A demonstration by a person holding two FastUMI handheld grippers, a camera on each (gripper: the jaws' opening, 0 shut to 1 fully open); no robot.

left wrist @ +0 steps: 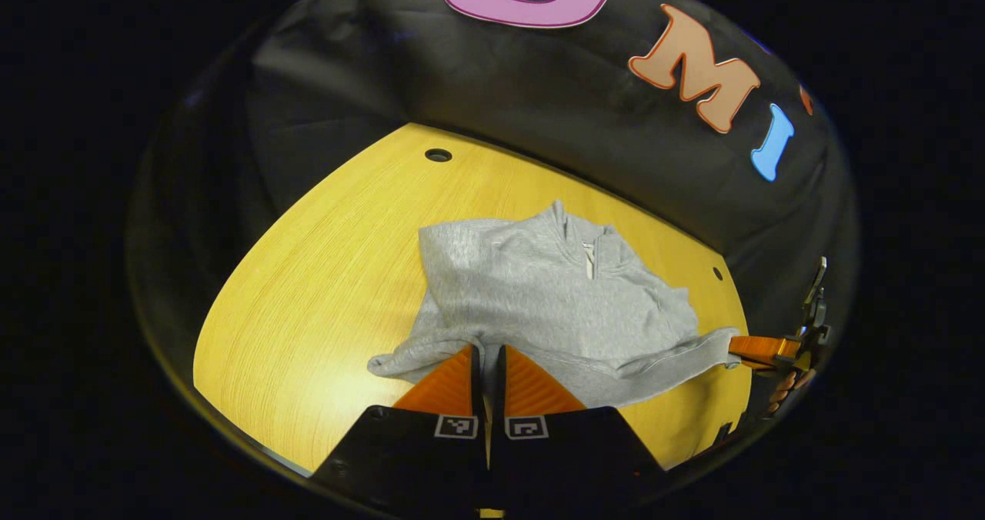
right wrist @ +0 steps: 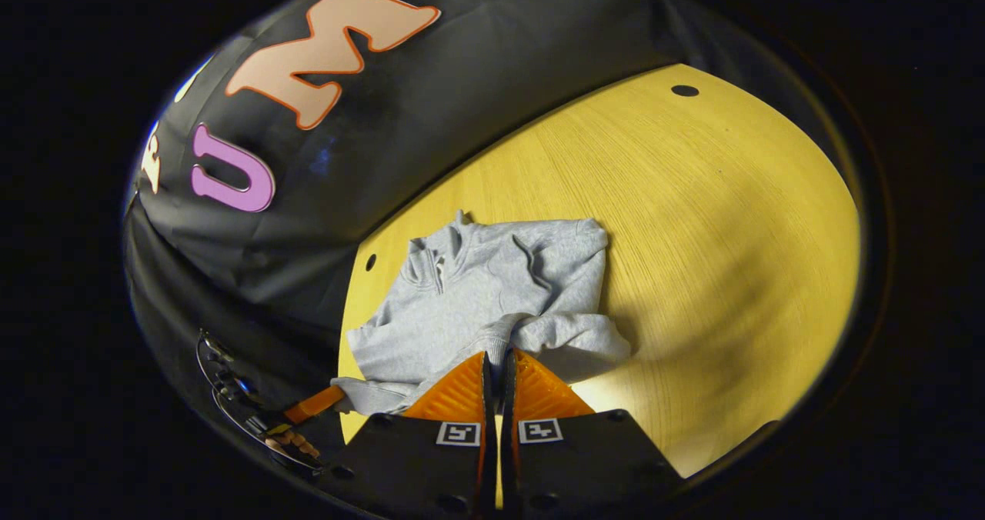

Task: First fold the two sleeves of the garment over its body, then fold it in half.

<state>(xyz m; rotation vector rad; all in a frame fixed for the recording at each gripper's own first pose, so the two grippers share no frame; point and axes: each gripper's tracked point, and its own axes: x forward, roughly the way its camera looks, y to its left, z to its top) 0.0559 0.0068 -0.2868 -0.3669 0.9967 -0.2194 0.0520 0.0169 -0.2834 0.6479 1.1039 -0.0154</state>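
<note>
A grey zip-neck sweatshirt [left wrist: 539,289] lies on the yellow table [left wrist: 323,274], collar toward the black wall. In the left gripper view, my left gripper [left wrist: 486,348] is shut on the garment's near edge, and a sleeve end [left wrist: 388,364] droops just left of it. My right gripper [left wrist: 731,351] pinches the near right corner. In the right gripper view, the right gripper [right wrist: 499,355] is shut on grey fabric of the sweatshirt [right wrist: 477,289]. A bunched sleeve [right wrist: 577,335] lies just right of it. The left gripper [right wrist: 338,393] holds the other near corner at the lower left.
The table [right wrist: 692,197] has small dark holes [left wrist: 438,155] [right wrist: 684,90] near its back edge, which meets the black cloth wall. Bare wood lies on either side of the garment. A hand [left wrist: 785,389] holds the right gripper at the table's edge.
</note>
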